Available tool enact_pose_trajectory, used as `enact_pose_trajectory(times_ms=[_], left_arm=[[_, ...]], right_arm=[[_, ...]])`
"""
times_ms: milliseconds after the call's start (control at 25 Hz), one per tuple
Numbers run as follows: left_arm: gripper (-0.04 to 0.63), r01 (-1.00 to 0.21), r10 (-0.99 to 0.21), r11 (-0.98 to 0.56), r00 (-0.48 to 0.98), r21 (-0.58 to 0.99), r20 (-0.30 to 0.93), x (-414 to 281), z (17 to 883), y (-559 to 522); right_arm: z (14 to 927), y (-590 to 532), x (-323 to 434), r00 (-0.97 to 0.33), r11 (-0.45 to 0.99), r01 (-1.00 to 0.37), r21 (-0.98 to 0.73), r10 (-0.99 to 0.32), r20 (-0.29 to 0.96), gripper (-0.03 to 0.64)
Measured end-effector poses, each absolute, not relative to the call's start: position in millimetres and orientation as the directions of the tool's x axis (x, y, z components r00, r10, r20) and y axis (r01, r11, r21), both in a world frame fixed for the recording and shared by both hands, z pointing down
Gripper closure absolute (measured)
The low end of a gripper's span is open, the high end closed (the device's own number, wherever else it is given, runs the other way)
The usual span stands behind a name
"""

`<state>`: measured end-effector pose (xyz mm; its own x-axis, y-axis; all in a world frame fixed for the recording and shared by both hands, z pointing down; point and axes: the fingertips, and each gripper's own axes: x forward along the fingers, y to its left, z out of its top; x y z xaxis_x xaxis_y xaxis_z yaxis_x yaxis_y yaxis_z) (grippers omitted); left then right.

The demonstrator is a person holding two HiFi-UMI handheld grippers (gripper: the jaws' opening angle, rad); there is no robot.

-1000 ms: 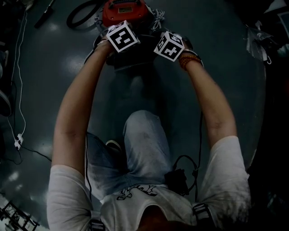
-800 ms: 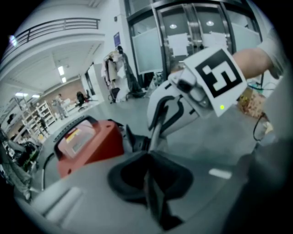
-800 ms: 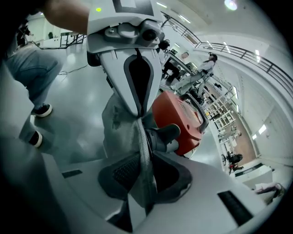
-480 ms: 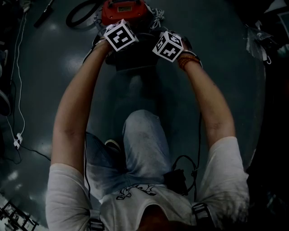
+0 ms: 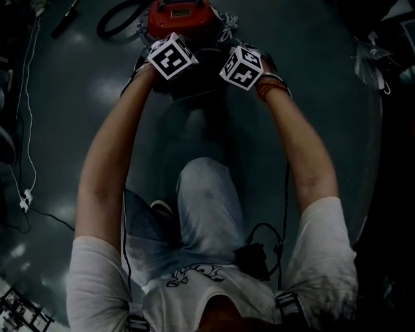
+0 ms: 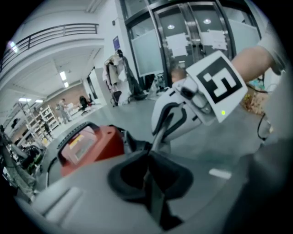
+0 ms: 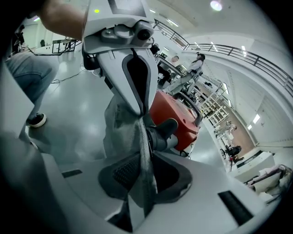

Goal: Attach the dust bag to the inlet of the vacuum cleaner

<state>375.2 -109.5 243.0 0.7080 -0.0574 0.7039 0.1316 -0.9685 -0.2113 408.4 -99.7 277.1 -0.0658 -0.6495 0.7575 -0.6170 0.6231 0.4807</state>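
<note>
The red vacuum cleaner (image 5: pixel 178 18) stands on the floor at the top of the head view. Just in front of it is the dark dust bag (image 5: pixel 198 83), held from both sides. My left gripper (image 5: pixel 172 58) is shut on one edge of the bag's fabric (image 6: pixel 153 192). In the left gripper view the red body (image 6: pixel 94 146) lies just beyond the jaws. My right gripper (image 5: pixel 242 67) is shut on the grey fabric (image 7: pixel 120 123) at the other side. Close behind that fabric, a black inlet tube (image 7: pixel 162 130) sticks out of the red housing (image 7: pixel 178 114). Whether the bag's opening touches the inlet is hidden.
A black hose (image 5: pixel 117 23) loops on the floor left of the vacuum. A white cable (image 5: pixel 29 130) runs down the left side. The person's bent leg (image 5: pixel 207 194) and shoe (image 5: pixel 162 209) are below the arms. Clutter (image 5: pixel 369 58) lies at the right.
The left gripper's marker cube has turned slightly. Both hands stay in place at the bag, still gripping it.
</note>
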Motion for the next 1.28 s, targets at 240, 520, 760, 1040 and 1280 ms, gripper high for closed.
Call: enact_pose_trajectory(times_ms=[240,520,760,1040,1280], left_arm=[[0.462,0.013,-0.132,-0.974,0.776,-0.225,0.617,369.4,232.7,-111.4],[0.487,-0.233,-0.304,-0.948,0.869,-0.219,0.390,335.9,183.8,-113.1],[0.591,-0.389,-0.404,-0.915,0.873,-0.109,0.274,297.3,156.8,-99.7],[0.591,-0.500,-0.491,-0.866,0.840,-0.017,0.230,263.7,144.2,-79.4],[0.592,-0.539,-0.539,-0.841,0.822,-0.057,0.182,251.7,142.0,-78.7]], right_arm=[[264.0,-94.1,413.8,-0.099,0.534,-0.735,0.418,-0.694,0.713,0.422],[180.5,-63.7,431.0,-0.007,0.119,-0.954,0.275,-0.927,0.376,0.416],[144.5,-62.6,367.7,-0.010,0.024,-0.998,0.065,-0.979,0.205,0.578],[126.9,-44.3,309.5,0.021,-0.030,-0.993,-0.117,-0.997,0.074,0.604],[122.8,-32.8,299.0,0.072,-0.074,-0.991,-0.115,-0.997,0.028,0.606]])
